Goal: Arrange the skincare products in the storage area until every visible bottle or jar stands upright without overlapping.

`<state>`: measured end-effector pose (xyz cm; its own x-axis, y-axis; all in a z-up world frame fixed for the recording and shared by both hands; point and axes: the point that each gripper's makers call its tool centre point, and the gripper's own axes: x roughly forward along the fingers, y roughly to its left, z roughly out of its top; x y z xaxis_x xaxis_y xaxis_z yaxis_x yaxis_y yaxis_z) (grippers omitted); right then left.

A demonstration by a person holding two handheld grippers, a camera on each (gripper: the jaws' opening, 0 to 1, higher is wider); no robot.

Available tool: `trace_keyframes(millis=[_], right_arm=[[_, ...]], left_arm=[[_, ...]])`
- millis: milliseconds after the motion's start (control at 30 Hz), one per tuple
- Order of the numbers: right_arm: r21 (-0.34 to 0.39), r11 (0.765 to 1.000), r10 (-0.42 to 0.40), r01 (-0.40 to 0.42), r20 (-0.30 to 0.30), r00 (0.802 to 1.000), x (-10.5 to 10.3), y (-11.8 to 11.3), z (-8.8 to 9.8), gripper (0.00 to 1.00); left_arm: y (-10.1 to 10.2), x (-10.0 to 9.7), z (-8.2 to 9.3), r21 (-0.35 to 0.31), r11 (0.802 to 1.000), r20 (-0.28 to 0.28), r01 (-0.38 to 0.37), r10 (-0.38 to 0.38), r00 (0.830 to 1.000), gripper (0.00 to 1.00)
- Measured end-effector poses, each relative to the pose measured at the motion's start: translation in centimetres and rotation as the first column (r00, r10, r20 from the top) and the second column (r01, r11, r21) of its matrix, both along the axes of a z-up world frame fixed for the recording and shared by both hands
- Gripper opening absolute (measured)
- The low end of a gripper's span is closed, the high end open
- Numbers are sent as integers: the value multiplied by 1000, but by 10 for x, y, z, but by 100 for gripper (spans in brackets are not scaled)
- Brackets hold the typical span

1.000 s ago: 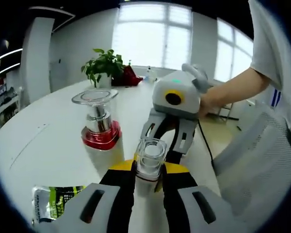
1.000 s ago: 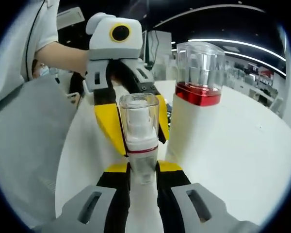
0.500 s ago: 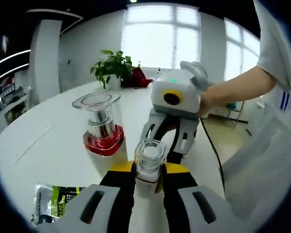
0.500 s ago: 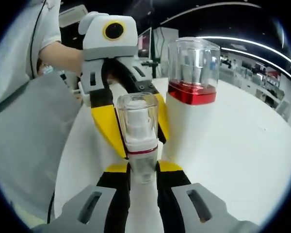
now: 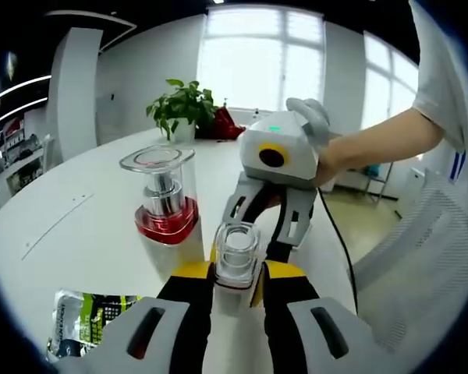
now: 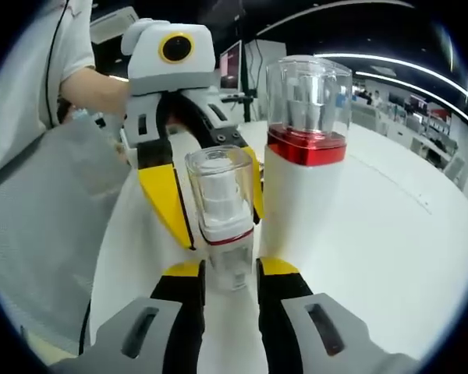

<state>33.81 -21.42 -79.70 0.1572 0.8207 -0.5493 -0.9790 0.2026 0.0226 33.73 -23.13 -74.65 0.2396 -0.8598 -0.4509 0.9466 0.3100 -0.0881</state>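
A small clear-capped bottle (image 5: pixel 235 257) (image 6: pixel 221 210) with a thin red band stands upright between both grippers. My left gripper (image 5: pixel 238 274) is shut on its body, its yellow-tipped jaws pressing both sides; in the right gripper view the left gripper (image 6: pixel 218 234) faces me. My right gripper (image 6: pixel 230 274) stands open, with a narrow gap on each side of the bottle's base; in the left gripper view the right gripper (image 5: pixel 267 234) reaches in from the far side. A larger white bottle (image 5: pixel 165 206) (image 6: pixel 306 156) with a red collar and clear cap stands upright beside it.
A green-and-black packet (image 5: pixel 90 323) lies flat on the white round table (image 5: pixel 70 234) near my left gripper. A potted plant (image 5: pixel 186 105) stands at the table's far edge. A person's arm (image 5: pixel 374 144) holds the right gripper; a grey mesh chair (image 5: pixel 421 257) stands to the right.
My right gripper's jaws have parted slightly from the small bottle. The left gripper keeps its hold, and both views have shifted a little.
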Motion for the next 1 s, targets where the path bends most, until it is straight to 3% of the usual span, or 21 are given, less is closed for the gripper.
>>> trace_keyframes(millis=[467,667,1000], right_arm=[[-14,996,-92,92,-10,996,0,-9,0,33],[-13,990,-140,140,-10,990,-2,-14,6,41],[-2,979,-206,206,-35,978,-14,-13,14,58]], left_arm=[[15,0,-1,39,999,0,-28,28,1000,24],[24,1,-2,47,997,-7,-59,60,998,33],[40,-12,0,65,991,-37,-116,119,992,43]])
